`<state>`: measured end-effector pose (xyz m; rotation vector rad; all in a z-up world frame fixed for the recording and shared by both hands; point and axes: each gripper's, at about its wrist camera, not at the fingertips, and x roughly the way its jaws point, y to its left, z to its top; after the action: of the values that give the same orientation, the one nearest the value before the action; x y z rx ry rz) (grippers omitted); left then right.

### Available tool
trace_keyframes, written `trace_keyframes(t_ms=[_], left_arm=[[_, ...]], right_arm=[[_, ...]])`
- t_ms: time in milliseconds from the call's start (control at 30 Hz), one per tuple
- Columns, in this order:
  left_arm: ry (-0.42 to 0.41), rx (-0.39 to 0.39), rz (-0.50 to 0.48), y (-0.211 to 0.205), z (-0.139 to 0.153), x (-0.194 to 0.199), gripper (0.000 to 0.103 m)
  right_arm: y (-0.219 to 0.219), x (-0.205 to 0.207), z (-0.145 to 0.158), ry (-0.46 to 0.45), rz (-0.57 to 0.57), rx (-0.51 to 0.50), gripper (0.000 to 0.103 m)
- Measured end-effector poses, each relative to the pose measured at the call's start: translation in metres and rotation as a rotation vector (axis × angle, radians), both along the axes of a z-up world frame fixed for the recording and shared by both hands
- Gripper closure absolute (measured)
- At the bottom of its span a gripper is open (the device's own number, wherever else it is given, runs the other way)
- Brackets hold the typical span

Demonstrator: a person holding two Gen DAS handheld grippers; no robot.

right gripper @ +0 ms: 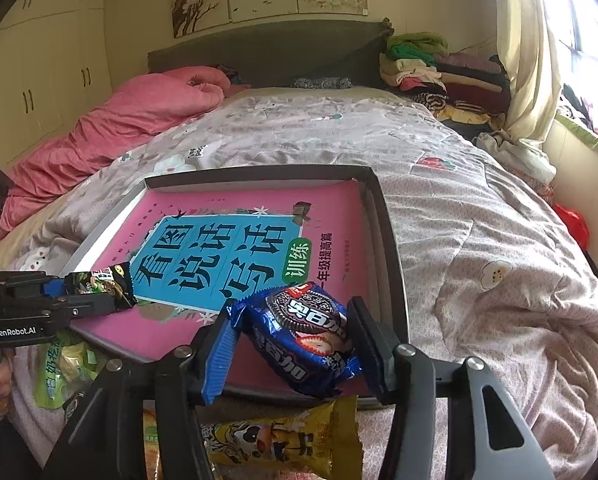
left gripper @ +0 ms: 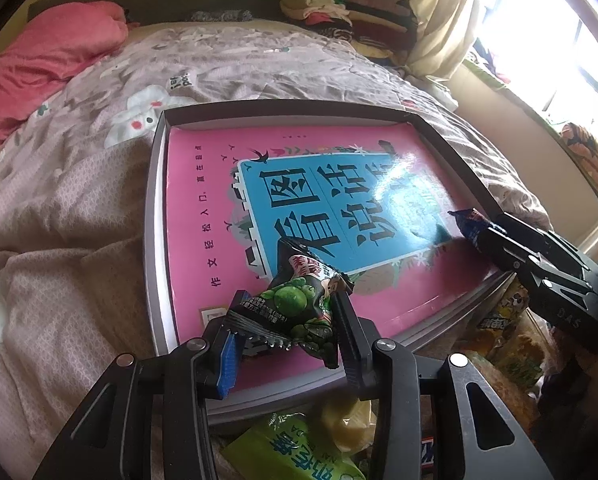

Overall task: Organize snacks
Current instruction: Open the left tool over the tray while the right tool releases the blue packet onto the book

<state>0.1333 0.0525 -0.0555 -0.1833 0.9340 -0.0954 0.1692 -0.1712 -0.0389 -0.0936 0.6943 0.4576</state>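
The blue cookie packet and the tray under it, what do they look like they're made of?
Blue cookie packet: thin glossy plastic film, likely foil-lined; it crinkles, shines, and has crimped ends. Tray: probably stiff cardboard with a matte grey finish, judging by its thin, straight folded walls; plastic can't be ruled out.

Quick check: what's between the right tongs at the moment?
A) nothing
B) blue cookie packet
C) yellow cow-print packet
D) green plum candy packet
B: the blue cookie packet sits between the right tongs, over the pink-lined tray.
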Motion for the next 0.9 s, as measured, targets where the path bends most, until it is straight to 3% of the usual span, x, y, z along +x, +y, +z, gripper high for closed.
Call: trace_keyframes(t_ms=[333, 900], left_arm=[[0.011, -0.031, 0.004, 0.003, 0.004, -0.002, 0.054], [-0.050, -0.038, 0.024, 0.012, 0.032, -0.015, 0.039]], right_arm=[[0.001, -0.003, 0.003, 0.028, 0.033, 0.042, 0.035], [-0.033, -0.014, 0.025, 0.020, -0.015, 0.116, 0.032]])
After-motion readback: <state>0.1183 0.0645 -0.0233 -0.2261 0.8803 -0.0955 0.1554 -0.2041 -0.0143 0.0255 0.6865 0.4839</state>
